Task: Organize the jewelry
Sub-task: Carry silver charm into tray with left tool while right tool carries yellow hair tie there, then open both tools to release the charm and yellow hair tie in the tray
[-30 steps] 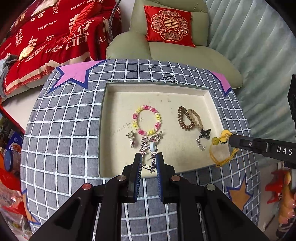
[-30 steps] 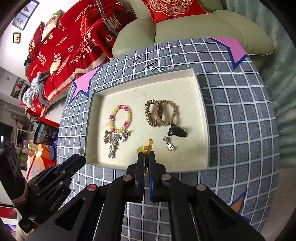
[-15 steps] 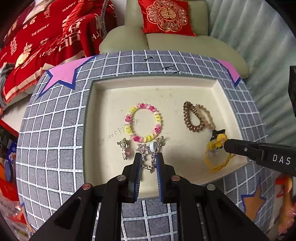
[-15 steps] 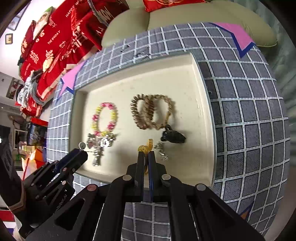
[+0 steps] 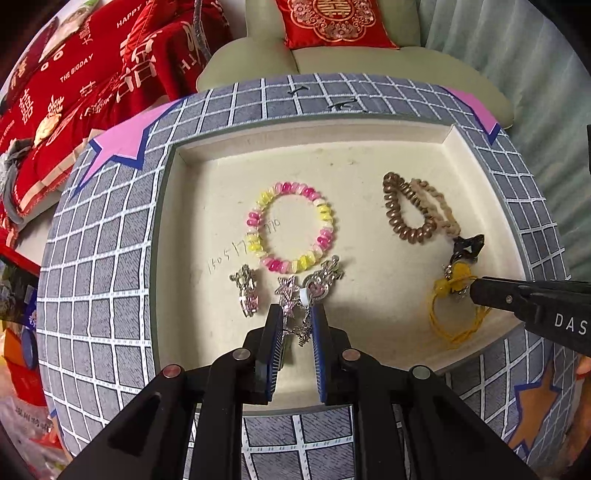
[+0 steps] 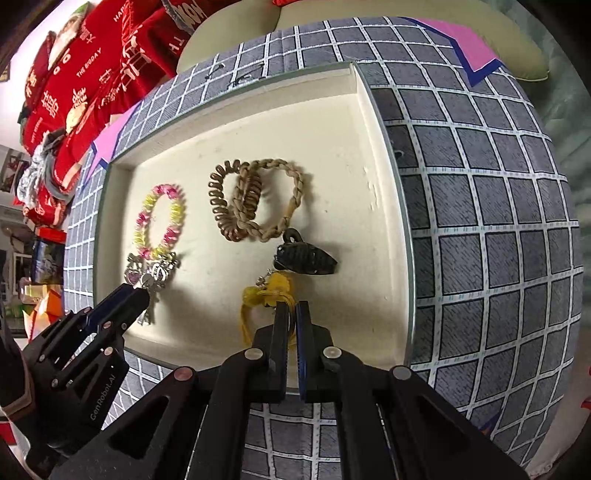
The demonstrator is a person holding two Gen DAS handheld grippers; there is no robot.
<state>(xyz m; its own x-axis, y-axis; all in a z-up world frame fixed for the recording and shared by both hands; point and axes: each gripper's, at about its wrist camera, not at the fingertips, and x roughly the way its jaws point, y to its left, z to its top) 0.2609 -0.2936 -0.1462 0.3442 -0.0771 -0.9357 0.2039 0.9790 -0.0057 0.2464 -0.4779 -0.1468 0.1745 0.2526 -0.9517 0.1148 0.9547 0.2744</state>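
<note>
A cream tray (image 5: 173, 206) lies on the checked table. My left gripper (image 5: 297, 314) is shut on a silver star charm with a chain (image 5: 288, 291), low over the tray's near edge. A pink-and-yellow bead bracelet (image 5: 325, 214) lies just beyond it, and a second silver charm (image 5: 247, 291) lies to its left. My right gripper (image 6: 292, 310) is shut on a yellow cord bracelet (image 6: 273, 288), whose loop rests on the tray floor. Close ahead lie a black hair claw (image 6: 306, 258), a brown coil hair tie (image 6: 221, 218) and a beige braided tie (image 6: 295, 188).
The grey checked cloth with pink stars (image 5: 110, 258) covers the round table. Behind it stand a pale green sofa with a red cushion (image 5: 332, 22) and a red blanket (image 5: 74, 74). A gloved hand (image 6: 11, 387) holds the left gripper (image 6: 142, 293).
Both grippers have come down closer to the tray, each still holding its piece. The yellow cord now touches the tray floor beside the black claw.
</note>
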